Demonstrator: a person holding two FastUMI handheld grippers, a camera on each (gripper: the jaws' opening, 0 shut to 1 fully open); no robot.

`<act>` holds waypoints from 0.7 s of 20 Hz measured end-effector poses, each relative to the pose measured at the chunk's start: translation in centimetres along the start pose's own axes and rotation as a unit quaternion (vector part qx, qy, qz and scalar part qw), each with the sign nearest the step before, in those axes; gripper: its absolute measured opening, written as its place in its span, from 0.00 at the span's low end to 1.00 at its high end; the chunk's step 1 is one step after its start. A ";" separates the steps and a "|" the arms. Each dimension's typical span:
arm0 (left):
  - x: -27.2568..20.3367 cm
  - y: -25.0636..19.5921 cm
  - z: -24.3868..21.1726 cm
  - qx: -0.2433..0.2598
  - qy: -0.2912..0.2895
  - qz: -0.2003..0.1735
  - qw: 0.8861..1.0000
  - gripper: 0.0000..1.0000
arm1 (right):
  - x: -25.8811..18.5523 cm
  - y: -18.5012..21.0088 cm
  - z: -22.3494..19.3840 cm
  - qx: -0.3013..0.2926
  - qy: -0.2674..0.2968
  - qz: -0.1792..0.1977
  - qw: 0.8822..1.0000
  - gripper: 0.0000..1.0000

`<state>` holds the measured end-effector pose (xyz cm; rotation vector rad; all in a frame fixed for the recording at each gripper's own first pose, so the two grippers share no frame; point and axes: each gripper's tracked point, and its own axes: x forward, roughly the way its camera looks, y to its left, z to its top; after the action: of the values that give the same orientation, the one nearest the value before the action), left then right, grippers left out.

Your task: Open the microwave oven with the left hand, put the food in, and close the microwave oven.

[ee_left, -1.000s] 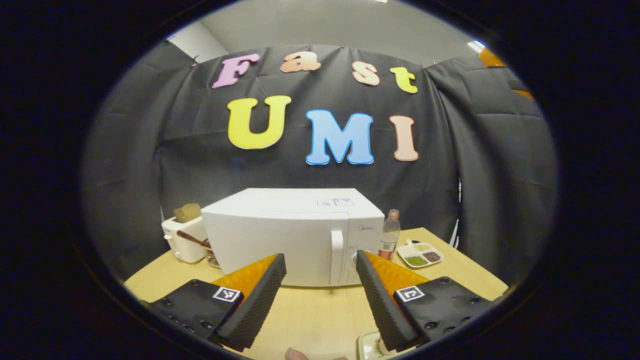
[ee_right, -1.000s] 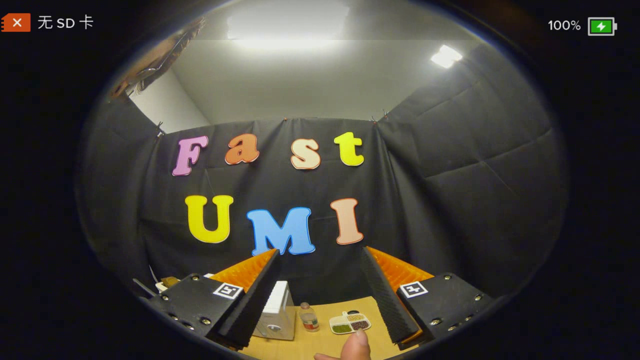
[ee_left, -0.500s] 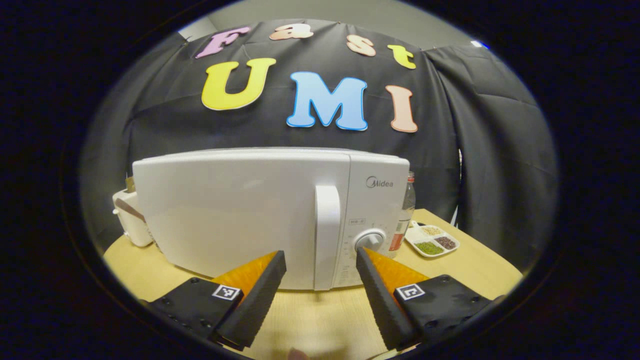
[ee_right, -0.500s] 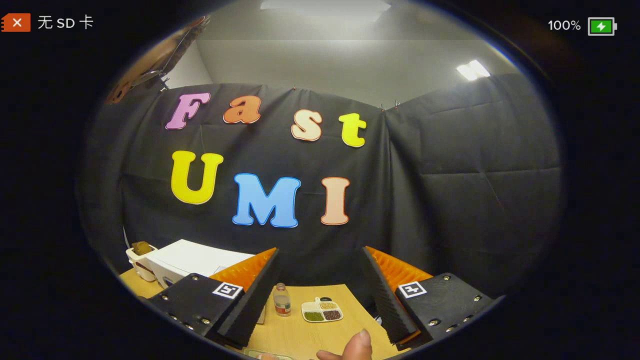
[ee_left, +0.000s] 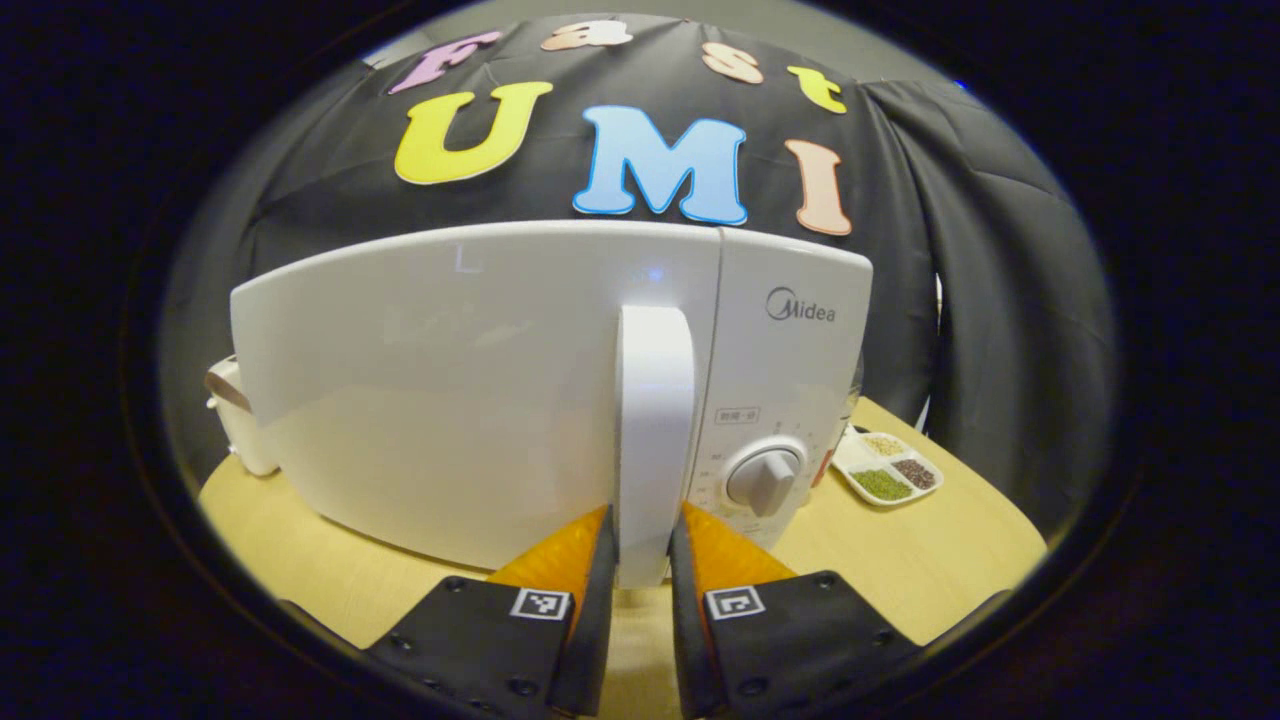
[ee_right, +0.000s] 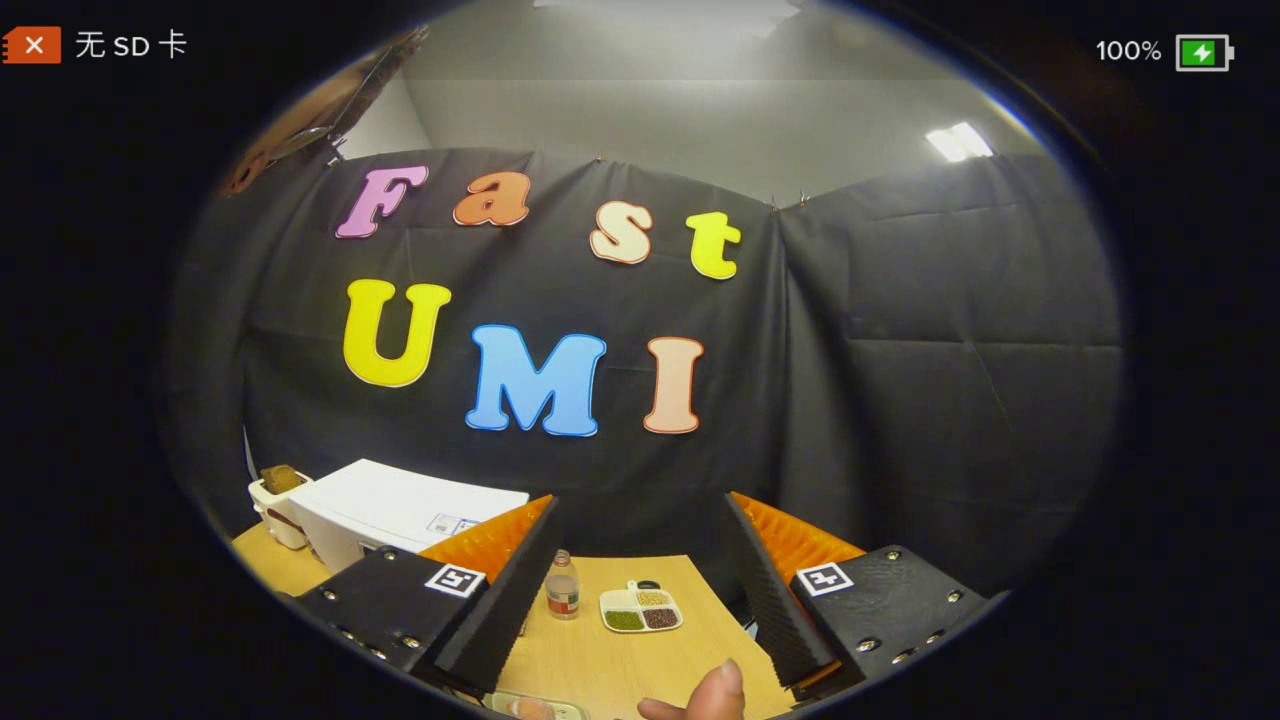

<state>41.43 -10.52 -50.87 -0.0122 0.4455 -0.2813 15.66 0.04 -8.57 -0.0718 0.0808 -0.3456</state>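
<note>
The white microwave stands close in front in the left gripper view, its door closed. My left gripper is shut on the lower end of the vertical door handle, one finger pressing on each side. In the right gripper view the microwave sits low at the left, farther off. My right gripper hangs open above the table with nothing between its fingers. A white plate rim with something pale on it peeks in at the bottom edge.
A round dial sits right of the handle. A divided dish of grains and a small bottle stand on the wooden table right of the microwave. A white toaster stands at its left. A thumb shows below.
My left gripper has moved in to the microwave and shut on the door handle. The right gripper has tilted down slightly and stays open.
</note>
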 end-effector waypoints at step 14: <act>-3.4 0.6 -1.4 0.000 -0.001 -0.011 1.000 0.08 | -5.9 -3.8 1.6 0.042 -0.012 -0.014 0.999 0.97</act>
<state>38.02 -8.99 -50.71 -0.0181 0.4436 -0.3026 8.97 -1.45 -6.22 0.0063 0.0418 -0.3765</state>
